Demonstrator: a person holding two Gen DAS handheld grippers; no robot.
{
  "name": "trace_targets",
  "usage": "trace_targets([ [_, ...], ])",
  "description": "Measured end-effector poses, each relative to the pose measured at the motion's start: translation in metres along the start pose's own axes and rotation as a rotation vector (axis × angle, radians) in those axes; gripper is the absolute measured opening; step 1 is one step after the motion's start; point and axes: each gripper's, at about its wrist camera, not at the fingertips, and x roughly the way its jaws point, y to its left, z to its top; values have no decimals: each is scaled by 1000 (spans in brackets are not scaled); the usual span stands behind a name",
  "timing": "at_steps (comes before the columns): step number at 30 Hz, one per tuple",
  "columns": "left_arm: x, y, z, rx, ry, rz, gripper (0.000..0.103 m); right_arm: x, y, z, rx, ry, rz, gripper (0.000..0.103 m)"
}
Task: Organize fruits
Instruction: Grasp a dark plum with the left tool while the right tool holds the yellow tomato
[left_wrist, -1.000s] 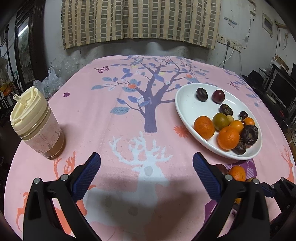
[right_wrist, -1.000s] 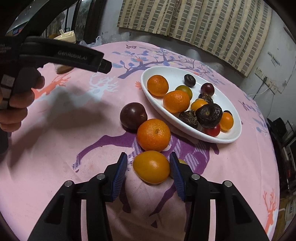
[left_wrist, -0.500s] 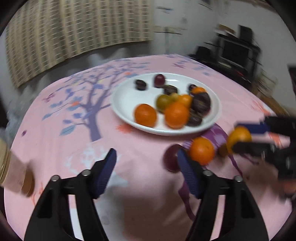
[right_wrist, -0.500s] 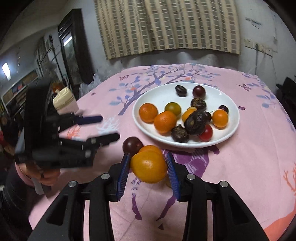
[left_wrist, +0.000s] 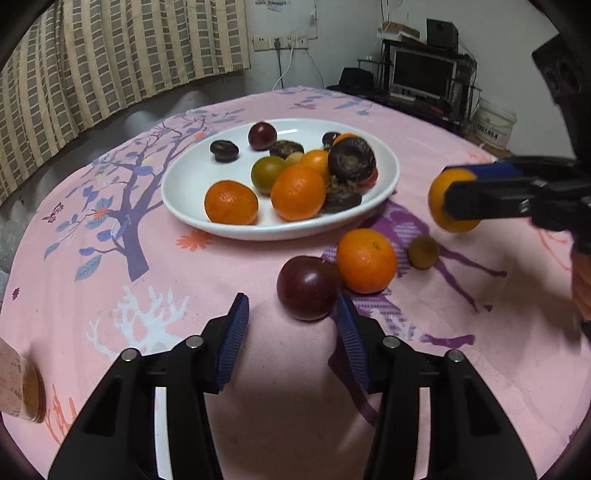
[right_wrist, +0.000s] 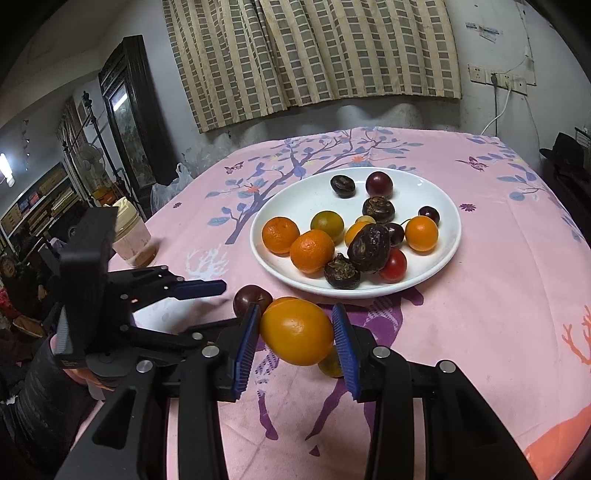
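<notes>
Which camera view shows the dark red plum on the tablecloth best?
The left wrist view shows it best: the dark red plum lies whole and close, just ahead of the open left gripper, beside an orange. In the right wrist view only its top shows, behind the right gripper and the yellow-orange fruit it holds.
</notes>
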Motion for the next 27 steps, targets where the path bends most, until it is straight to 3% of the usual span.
trace_targets([
  [2, 3, -2, 3, -4, -2, -34, 42, -1, 2, 0, -7, -4, 1, 40],
  [7, 9, -2, 9, -28, -3, -47, 40, 1, 4, -2, -12, 0, -4, 41],
  [13, 3, -4, 7, -16, 21, -7, 37, 5, 0, -4, 1, 16, -13, 41],
  [16, -18, -1, 11, -50, -34, -34, 37, 4, -2, -4, 12, -4, -23, 41],
  [20, -46, 19, 43, -181, -156, -129, 37, 6, -12, 11, 76, -83, -30, 40],
  [23, -36, 33, 79, -225, -186, -79, 37, 16, -17, 31, 94, -132, -60, 41],
  [27, 8, 53, 110, -296, -133, -27, 37, 47, -37, 62, 136, -152, -105, 41],
])
